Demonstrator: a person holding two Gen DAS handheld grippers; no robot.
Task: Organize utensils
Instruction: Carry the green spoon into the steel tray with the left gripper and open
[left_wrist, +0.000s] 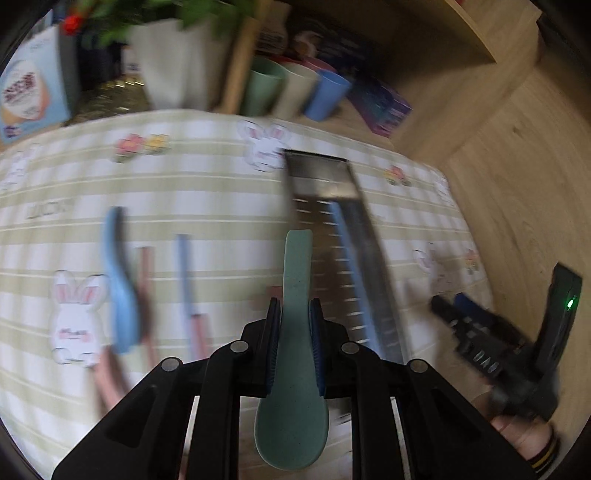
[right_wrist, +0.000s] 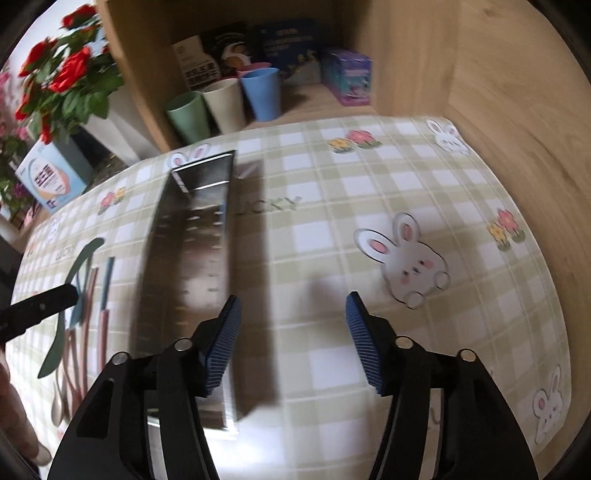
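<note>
A: Left wrist view, status?
B: Left gripper (left_wrist: 295, 325) is clamped on the green spoon (left_wrist: 295, 350); handle points forward between the pads, bowl sits back toward the camera. The metal tray (left_wrist: 343, 236) lies just ahead to the right on the checked tablecloth (left_wrist: 207, 206). A blue spoon (left_wrist: 120, 291) lies well left.

A: Right wrist view?
B: Right gripper (right_wrist: 293, 332) stands wide apart, holding nothing, above the cloth. The tray lies beside its left finger (right_wrist: 221, 343).
</note>
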